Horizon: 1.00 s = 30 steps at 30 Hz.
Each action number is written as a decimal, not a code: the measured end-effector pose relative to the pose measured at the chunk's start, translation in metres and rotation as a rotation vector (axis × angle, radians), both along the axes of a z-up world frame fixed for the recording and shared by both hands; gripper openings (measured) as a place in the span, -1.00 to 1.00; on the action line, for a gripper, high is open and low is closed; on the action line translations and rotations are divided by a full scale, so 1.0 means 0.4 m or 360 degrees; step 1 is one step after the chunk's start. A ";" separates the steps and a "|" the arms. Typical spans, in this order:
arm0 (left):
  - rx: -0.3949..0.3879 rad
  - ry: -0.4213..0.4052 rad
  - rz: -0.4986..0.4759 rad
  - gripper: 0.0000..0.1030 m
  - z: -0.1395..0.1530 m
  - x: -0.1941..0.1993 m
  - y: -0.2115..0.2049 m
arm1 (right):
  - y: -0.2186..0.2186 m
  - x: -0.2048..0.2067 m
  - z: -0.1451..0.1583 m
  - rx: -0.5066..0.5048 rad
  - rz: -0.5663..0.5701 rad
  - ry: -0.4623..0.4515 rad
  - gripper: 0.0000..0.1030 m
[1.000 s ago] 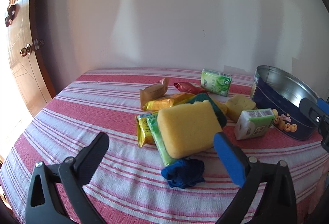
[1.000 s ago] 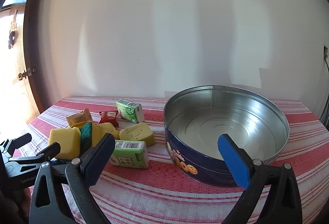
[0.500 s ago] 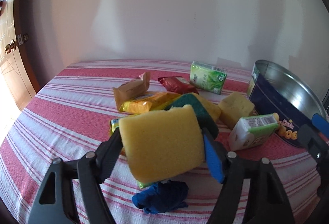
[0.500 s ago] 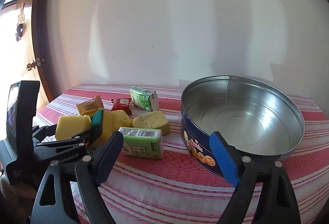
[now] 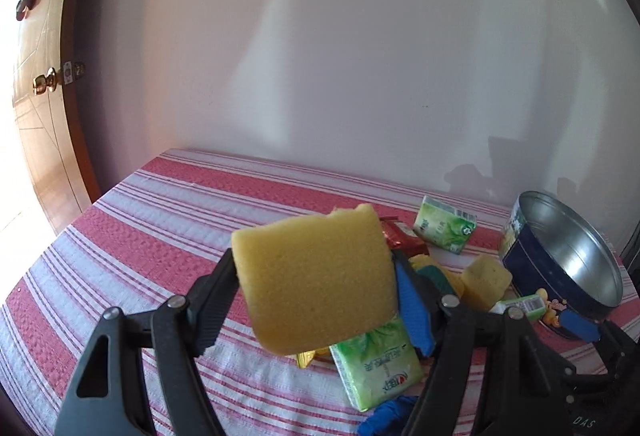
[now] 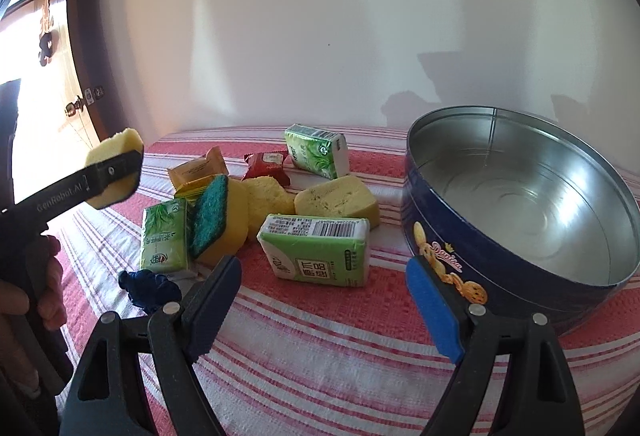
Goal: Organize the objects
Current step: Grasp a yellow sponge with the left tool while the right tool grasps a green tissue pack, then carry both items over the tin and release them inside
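Sponge (image 5: 316, 280) pinched at its two side edges in the left gripper (image 5: 314, 292), carried clear above the striped worktop (image 5: 132, 236), well short of the tin (image 6: 516, 196). Soft body, gripped near its lower half only; likely to bulge, twist or squeeze out under a quick swing toward the tin. Tall upper part above the jaws unsupported; risk of catching the tin rim (image 6: 496, 109) on entry and peeling free. Right gripper (image 6: 324, 300) spread, nothing between the jaws, hanging low just in front of the tissue pack (image 6: 316, 250) and close to the tin wall; risk of collision with the left gripper on a shared path to the tin, or of nudging the tin sideways. Loose heap below: scourer (image 6: 210, 214), second pack (image 6: 165, 238), snack packets (image 6: 198, 170), blue cloth (image 6: 150, 290), other sponges (image 6: 340, 200); easily disturbed by a low pass. Tin empty, light, likely to slide on cloth if struck.
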State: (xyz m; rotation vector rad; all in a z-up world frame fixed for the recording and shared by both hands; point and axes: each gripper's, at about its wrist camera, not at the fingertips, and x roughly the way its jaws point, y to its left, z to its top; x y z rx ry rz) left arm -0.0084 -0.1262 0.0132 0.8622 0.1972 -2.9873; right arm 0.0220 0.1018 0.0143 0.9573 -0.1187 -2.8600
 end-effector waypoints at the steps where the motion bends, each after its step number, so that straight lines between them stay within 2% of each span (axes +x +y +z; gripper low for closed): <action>1: 0.0012 -0.0018 -0.0001 0.43 -0.009 -0.005 -0.003 | -0.009 -0.012 -0.004 0.0009 -0.0002 -0.0013 0.67; 6: -0.0010 -0.0055 -0.0013 0.43 -0.033 -0.015 0.000 | -0.052 -0.084 -0.027 0.0155 -0.0106 -0.0125 0.68; 9: -0.0050 -0.0042 -0.0001 0.43 -0.036 -0.012 0.006 | -0.057 -0.124 -0.048 0.0080 -0.0067 -0.0220 0.67; 10: -0.0053 -0.0042 -0.0002 0.43 -0.038 -0.011 0.006 | -0.056 -0.130 -0.052 0.0056 -0.0057 -0.0239 0.63; 11: -0.0051 -0.0043 -0.0007 0.44 -0.040 -0.011 0.006 | -0.056 -0.131 -0.055 0.0046 -0.0051 -0.0244 0.36; 14: -0.0065 -0.0012 -0.0023 0.44 -0.041 -0.007 0.014 | -0.054 -0.121 -0.052 0.0003 -0.0003 -0.0228 0.34; 17: -0.0103 0.0057 -0.0026 0.44 -0.037 0.003 0.027 | -0.051 -0.093 -0.023 -0.0066 0.0053 -0.0131 0.34; 21: -0.0093 0.0066 -0.0054 0.44 -0.030 0.008 0.055 | -0.033 -0.039 0.049 -0.0089 0.0052 0.0081 0.34; 25: -0.0148 0.0109 -0.0104 0.44 -0.003 0.017 0.129 | 0.015 -0.004 0.114 0.0019 -0.0072 0.0277 0.34; 30: -0.0085 0.0128 -0.0243 0.44 0.028 0.003 0.240 | 0.162 0.018 0.151 -0.0018 -0.0252 0.0369 0.34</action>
